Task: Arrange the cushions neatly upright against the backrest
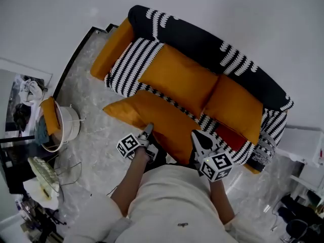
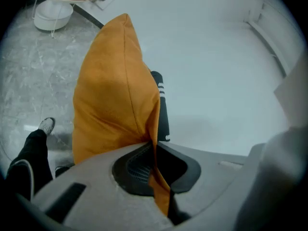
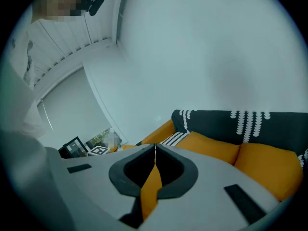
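While before sofa (image 1: 202, 42), cushion (image 1: 162, 118) (orange, pinched)

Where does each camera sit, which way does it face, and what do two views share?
Head view: on the person's head, looking steeply down at the sofa; forearms, torso, left tool and right tool show.
Left gripper view: on the left tool, looking along its jaws up the held cushion toward floor and wall; a leg shows.
Right gripper view: on the right tool, facing sofa and wall; pale clothing shows at left.
Shared: head and right gripper views both show the sofa.
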